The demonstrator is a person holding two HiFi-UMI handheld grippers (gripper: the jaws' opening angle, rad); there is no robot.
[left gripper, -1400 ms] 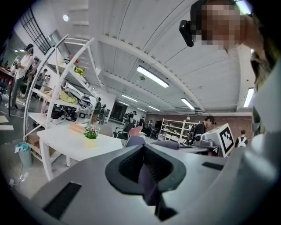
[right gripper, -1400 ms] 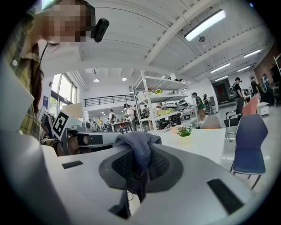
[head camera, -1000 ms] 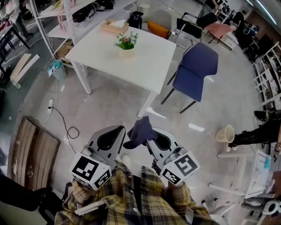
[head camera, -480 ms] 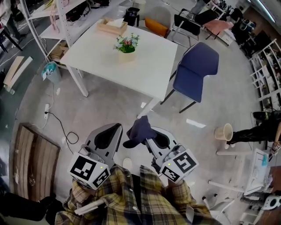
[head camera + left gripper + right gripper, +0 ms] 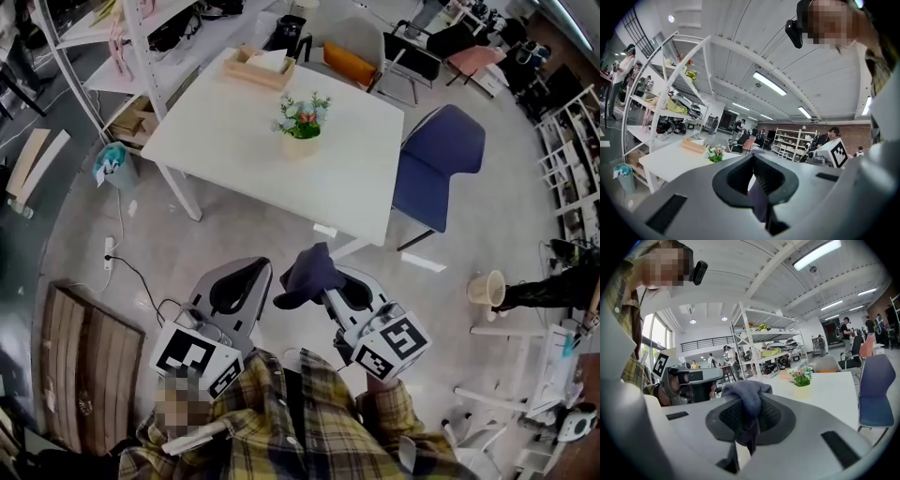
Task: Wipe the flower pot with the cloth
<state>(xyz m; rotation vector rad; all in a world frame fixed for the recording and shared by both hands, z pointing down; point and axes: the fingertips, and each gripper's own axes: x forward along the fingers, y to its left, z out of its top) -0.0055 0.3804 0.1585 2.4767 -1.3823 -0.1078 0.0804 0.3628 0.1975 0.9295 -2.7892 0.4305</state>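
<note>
A small pale flower pot with green leaves and pink blooms stands near the middle of the white table. It is also in the left gripper view and the right gripper view, well ahead of both grippers. My right gripper is shut on a dark blue cloth, which bunches up over its jaws. My left gripper is shut with nothing held. Both hang over the floor, short of the table's near edge.
A blue chair stands at the table's right side. A wooden tray lies at the table's far edge, with white shelving behind. On the floor are a wood panel, a cable, a teal bin and a paper cup.
Both grippers have travelled toward the table, which now looms larger and nearer in the head view. The pot sits further right in that view. The cloth stays in the right gripper.
</note>
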